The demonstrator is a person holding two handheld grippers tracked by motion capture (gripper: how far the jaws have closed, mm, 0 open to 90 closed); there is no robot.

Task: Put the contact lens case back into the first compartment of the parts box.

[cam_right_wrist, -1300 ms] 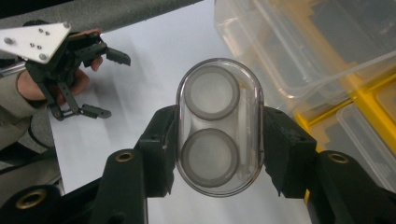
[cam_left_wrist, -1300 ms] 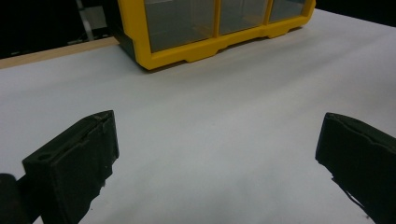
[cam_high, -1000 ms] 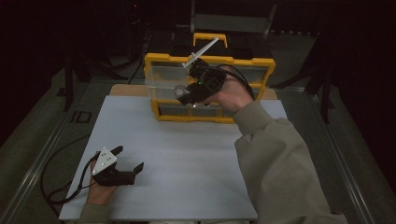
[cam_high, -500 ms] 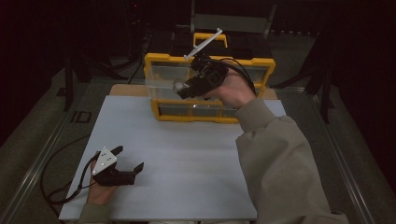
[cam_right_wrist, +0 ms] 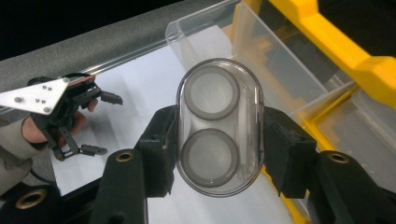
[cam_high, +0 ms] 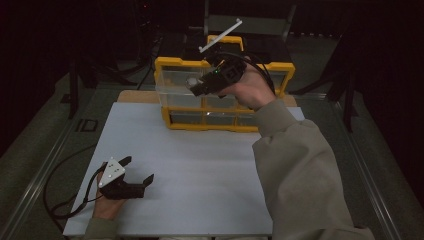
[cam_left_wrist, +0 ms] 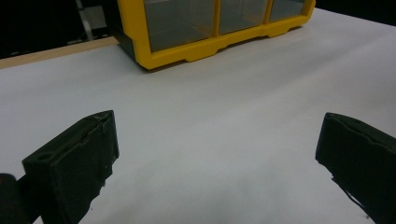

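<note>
My right gripper (cam_right_wrist: 218, 135) is shut on a clear oval case (cam_right_wrist: 219, 127) holding two round grey discs. In the high view the right gripper (cam_high: 200, 86) holds the case (cam_high: 192, 80) above the pulled-out clear drawer (cam_high: 172, 87) at the upper left of the yellow drawer cabinet (cam_high: 280, 70). The drawer's clear walls (cam_right_wrist: 261, 51) lie just behind the case in the right gripper view. My left gripper (cam_high: 136, 172) rests open on the white table near the front left, nothing between its jaws. From the left gripper (cam_left_wrist: 217, 154) the cabinet's lower front (cam_left_wrist: 215, 44) is far ahead.
The white tabletop (cam_high: 210, 170) spreads between the left gripper and the cabinet. Black cables (cam_high: 60, 200) trail off the table's left side. A sleeved right forearm (cam_high: 300, 170) crosses the right half of the table. Dark surroundings lie beyond the edges.
The right gripper has lifted the clear case and carried it a little back, now higher over the open drawer. The left gripper has stayed put.
</note>
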